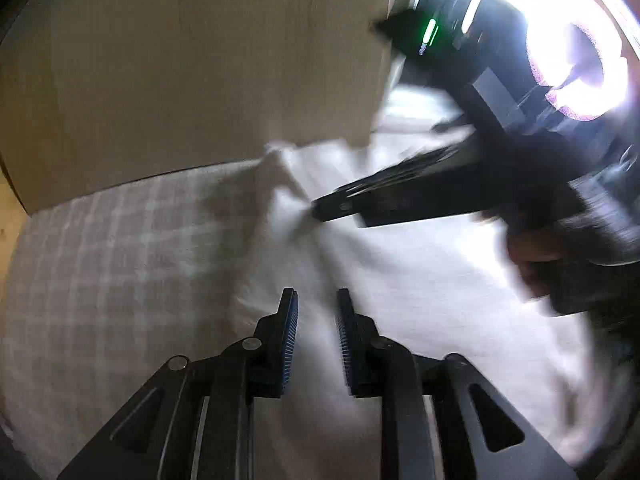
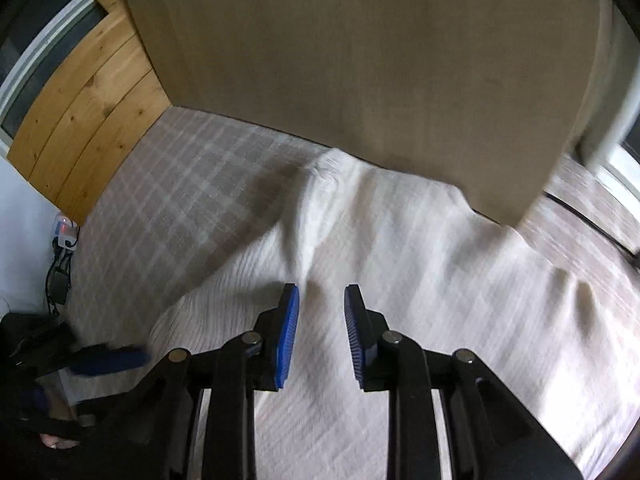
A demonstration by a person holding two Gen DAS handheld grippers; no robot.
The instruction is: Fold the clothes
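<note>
Garment lies on the bedcover — headboard behind, planks left.

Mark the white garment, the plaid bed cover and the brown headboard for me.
white ribbed garment [image 2: 400, 248], right wrist view, flat middle of the cloth
grey plaid bed cover [image 2: 192, 184], right wrist view, bare patch
brown upholstered headboard [image 2: 360, 60], right wrist view, centre panel

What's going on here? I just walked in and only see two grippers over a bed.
A person holds a gripper in each hand over a white garment spread on a plaid bed cover, next to a tan headboard. The left gripper and the right gripper are both open with nothing between the fingers. The cloth lies rumpled, with a raised ridge near the headboard; no fold looks finished. Both views are motion-blurred.
</note>
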